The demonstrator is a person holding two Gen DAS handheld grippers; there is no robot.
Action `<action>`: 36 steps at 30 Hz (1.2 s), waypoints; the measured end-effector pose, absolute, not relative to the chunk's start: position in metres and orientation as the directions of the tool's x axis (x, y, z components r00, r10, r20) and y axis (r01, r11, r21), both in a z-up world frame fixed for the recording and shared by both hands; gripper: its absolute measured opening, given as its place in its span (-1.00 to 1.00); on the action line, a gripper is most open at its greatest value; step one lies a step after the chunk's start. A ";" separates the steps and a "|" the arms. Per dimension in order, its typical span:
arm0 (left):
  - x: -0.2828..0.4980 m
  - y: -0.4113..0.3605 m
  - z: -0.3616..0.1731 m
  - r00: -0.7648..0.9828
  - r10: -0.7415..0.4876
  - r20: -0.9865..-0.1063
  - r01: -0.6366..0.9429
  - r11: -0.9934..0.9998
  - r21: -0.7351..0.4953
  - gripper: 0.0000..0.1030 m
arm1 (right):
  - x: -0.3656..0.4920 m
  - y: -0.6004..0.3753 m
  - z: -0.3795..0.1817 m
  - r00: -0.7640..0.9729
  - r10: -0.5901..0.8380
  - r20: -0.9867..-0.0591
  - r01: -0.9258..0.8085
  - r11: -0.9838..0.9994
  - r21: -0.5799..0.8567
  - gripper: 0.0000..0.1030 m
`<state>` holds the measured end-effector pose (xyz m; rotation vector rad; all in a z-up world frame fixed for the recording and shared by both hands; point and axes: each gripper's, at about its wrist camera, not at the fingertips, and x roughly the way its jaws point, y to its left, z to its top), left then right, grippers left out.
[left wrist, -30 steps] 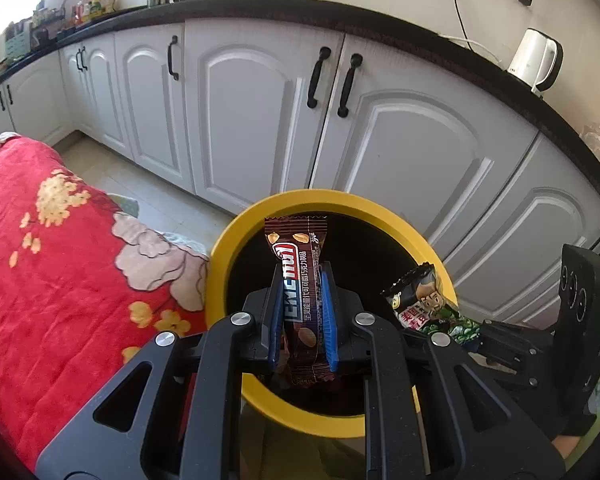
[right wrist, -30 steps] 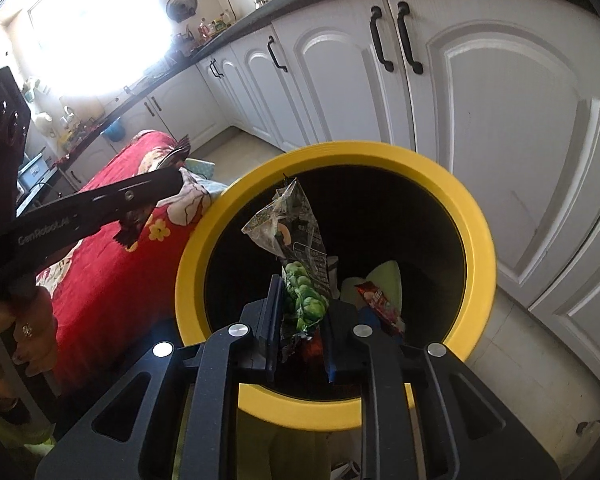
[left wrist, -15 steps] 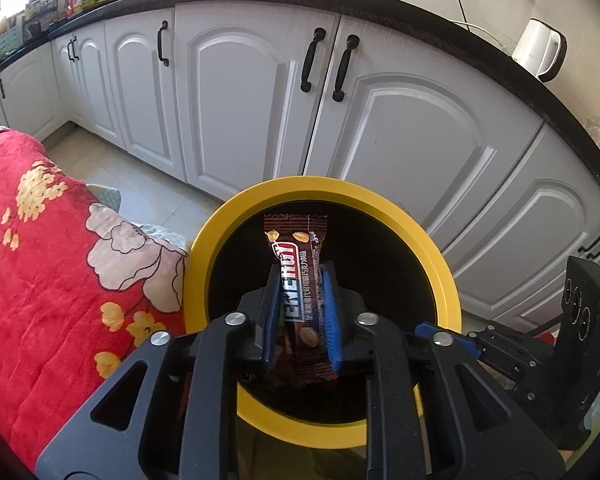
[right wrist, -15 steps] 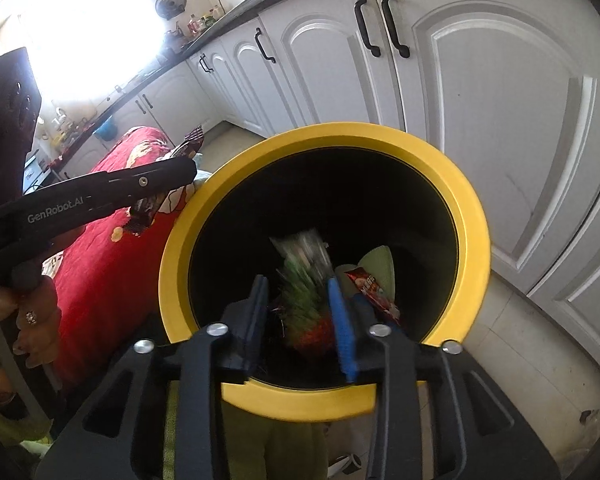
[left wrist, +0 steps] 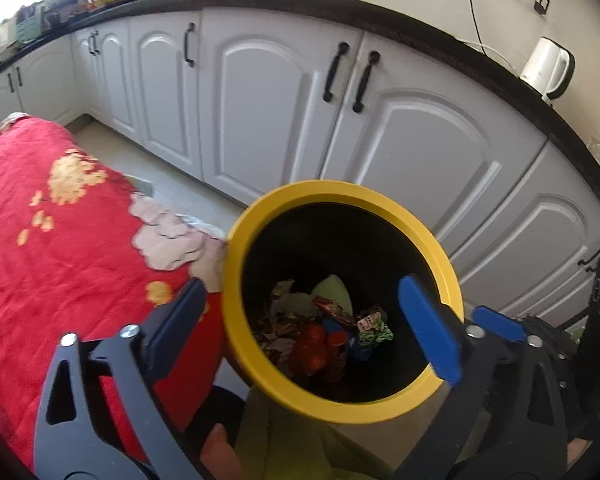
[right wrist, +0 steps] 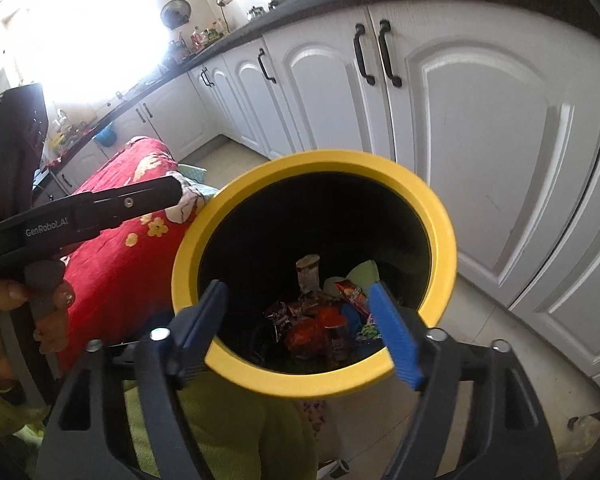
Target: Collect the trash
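A red flowered blanket [left wrist: 60, 248] lies at the left, touching the yellow-rimmed bin [left wrist: 446, 270] that stands before the white cabinets [left wrist: 260, 100]. Over the bin's mouth the left tongs [left wrist: 304, 328] are opening, nothing between them; the right tongs [right wrist: 300, 328] are opening too, likewise bare. The wrappers [right wrist: 320, 320] lie heaped on the bin's bottom

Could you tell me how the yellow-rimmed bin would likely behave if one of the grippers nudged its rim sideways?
The yellow-rimmed bin looks tall and narrow, holding only crumpled wrappers at the bottom, so it is probably light and might tip or slide. Its round rim looks like smooth, rigid plastic, so a pad would likely skid along it. The red floral cloth beside it may brace that side.
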<state>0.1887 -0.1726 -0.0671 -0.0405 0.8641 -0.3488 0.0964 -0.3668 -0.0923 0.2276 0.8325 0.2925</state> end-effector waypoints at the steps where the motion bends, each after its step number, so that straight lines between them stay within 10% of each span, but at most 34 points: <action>1: 0.186 -0.169 -0.065 0.601 -0.315 -0.735 0.281 0.944 -0.175 0.79 | 0.094 -0.365 -0.089 0.641 0.341 -0.688 -0.174 0.937 0.302 0.61; 19: 0.116 -0.112 -0.021 0.709 -0.250 -0.660 0.200 0.968 -0.151 0.79 | 0.044 -0.330 -0.032 0.750 0.258 -0.609 -0.193 0.966 0.171 0.88; 36: 0.035 -0.071 0.000 0.879 -0.134 -0.457 0.112 0.991 -0.074 0.79 | -0.035 -0.285 -0.001 0.931 0.173 -0.323 -0.166 0.985 0.048 0.88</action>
